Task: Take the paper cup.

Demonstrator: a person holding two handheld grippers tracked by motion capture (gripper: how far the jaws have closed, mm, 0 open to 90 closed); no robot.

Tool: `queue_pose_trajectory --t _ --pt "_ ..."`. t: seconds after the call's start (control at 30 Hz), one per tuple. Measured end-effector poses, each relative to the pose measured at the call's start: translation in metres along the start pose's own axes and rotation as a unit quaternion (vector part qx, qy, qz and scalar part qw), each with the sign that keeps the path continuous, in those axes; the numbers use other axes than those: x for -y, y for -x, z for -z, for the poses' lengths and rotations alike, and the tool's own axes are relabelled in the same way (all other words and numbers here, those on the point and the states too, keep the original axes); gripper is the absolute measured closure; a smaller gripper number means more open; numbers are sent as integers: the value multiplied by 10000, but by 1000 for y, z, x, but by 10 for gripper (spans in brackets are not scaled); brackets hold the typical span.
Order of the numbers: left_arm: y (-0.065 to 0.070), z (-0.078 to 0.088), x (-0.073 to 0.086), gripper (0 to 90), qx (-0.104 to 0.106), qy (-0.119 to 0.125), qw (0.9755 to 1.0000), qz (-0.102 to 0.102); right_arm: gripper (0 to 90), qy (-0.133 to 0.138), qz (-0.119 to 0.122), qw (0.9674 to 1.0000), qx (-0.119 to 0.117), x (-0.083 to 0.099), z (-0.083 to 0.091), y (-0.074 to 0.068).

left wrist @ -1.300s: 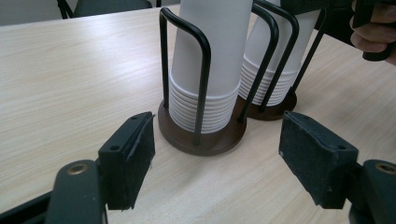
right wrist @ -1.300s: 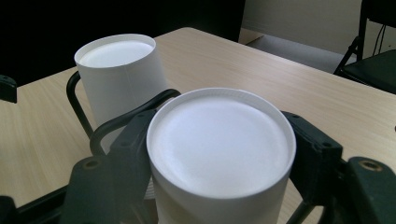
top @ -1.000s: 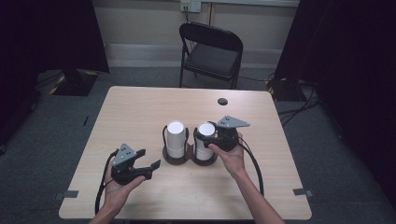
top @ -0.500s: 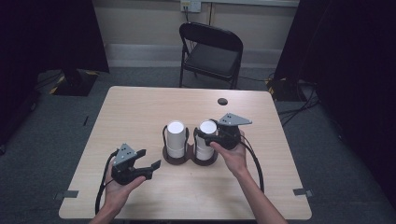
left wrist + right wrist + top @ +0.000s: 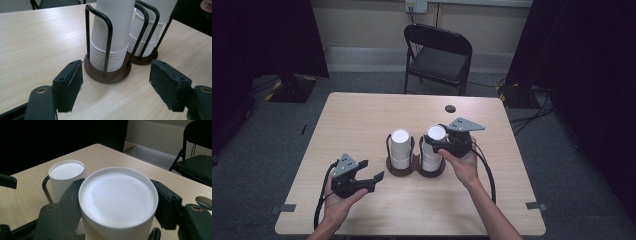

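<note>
Cups (image 5: pixel 117 202) of thin paper are light and easily crushed, so the right tongs (image 5: pixel 117 205) clamp the top one gently below its upturned bottom, while the left tongs (image 5: pixel 117 82) stand apart.

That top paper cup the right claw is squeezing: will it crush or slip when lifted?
The top cup looks thin and light, so it probably dents under a hard squeeze. Nested on the stack, it may drag a second cup along. The right claw has padded jaws, so slipping seems unlikely.

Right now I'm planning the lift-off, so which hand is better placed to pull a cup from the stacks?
Right. The right gripper is clamped on the right cup stack; the left gripper hangs open, short of the left cup stack.
</note>
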State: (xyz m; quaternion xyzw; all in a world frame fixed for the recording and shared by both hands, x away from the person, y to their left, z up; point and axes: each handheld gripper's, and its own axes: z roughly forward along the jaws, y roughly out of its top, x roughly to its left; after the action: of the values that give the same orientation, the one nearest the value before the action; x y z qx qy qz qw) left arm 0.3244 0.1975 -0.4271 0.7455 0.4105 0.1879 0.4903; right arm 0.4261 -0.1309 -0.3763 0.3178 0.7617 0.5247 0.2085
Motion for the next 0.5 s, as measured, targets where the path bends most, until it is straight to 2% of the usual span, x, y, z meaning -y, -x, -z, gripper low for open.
queue_pose_trajectory --t 0.17,0.3,0.5 --pt "0 0 0 267 4 10 10000 -1 338 66 -3 10000 -8 -4 3 0" --pt "0 0 0 268 82 81 9999 117 339 89 -73 9999 -56 -7 4 0" --pt "2 0 -1 278 180 104 9997 98 339 140 -131 9997 -137 -14 5 -1"
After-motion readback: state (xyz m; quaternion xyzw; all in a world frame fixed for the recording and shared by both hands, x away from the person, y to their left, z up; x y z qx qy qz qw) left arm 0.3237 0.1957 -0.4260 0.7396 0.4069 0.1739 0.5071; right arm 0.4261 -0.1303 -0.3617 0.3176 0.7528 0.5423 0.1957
